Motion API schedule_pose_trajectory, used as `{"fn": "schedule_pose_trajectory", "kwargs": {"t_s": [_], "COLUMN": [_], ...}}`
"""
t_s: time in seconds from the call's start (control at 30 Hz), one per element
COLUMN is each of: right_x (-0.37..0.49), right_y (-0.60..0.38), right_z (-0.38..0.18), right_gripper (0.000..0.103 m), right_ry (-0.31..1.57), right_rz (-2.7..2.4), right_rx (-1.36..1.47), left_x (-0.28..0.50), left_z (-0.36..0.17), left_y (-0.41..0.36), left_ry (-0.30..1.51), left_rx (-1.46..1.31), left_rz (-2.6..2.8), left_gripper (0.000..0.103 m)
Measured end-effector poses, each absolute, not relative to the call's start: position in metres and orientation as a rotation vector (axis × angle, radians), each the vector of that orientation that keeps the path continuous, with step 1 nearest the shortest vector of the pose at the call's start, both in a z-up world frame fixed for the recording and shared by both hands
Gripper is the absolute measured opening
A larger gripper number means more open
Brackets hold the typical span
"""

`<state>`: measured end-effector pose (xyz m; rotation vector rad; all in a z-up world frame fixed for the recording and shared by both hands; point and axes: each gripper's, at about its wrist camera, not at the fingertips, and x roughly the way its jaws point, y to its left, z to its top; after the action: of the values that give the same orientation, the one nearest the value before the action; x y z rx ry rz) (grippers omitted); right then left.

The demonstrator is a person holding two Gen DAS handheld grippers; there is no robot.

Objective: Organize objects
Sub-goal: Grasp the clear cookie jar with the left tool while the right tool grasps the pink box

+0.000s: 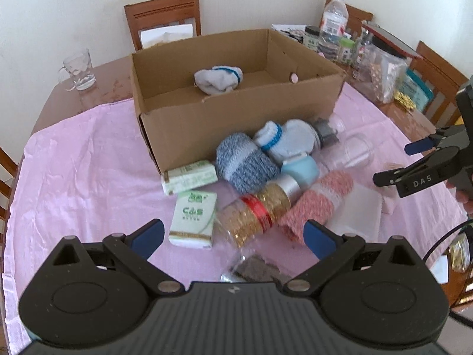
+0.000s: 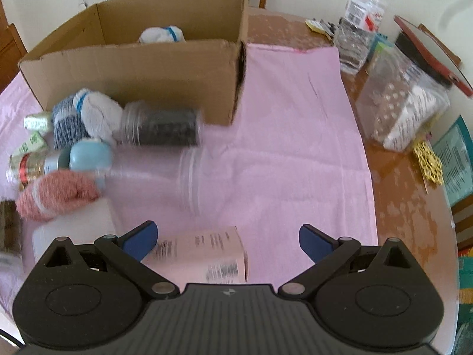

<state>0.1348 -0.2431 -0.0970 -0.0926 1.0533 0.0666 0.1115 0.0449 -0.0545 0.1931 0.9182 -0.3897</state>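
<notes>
One cardboard box (image 1: 236,118) with one rolled sock pair (image 1: 218,80) inside. Outside it, three more sock rolls: blue-grey (image 1: 245,162), white-and-blue (image 1: 283,142), pink (image 1: 316,204). Two green tissue packs (image 1: 193,219) (image 1: 189,176). One glass mug (image 1: 78,69) far left. One water bottle (image 1: 334,17) far right.

Motion-blurred clear cup (image 2: 189,177)

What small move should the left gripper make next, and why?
Probably ease the left gripper forward and down onto the tissue pack. Its jaws are open and empty, the pack lies loose just ahead, and the cardboard box holds only one sock roll.
</notes>
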Motion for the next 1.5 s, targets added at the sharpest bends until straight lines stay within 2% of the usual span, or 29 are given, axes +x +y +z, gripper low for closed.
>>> {"fn": "schedule_pose_trajectory", "kwargs": {"t_s": [0.3, 0.8, 1.5], "right_x": [0.095, 0.075, 0.109], "right_y": [-0.245, -0.247, -0.242], "right_z": [-0.087, -0.125, -0.126], "right_gripper": [0.103, 0.103, 0.103], "right_ry": [1.022, 1.077, 1.040], "right_rz": [0.135, 0.217, 0.353], "right_rx": [-0.067, -0.134, -0.212], "left_x": [0.091, 0.076, 0.080], "left_z": [-0.062, -0.114, -0.123], "left_y": [0.048, 0.046, 0.022], "left_ry": [0.965, 1.109, 1.029], "left_rx": [0.237, 0.300, 0.494], "left_rz": [-0.536, -0.575, -0.604], "left_gripper": [0.100, 0.100, 0.101]}}
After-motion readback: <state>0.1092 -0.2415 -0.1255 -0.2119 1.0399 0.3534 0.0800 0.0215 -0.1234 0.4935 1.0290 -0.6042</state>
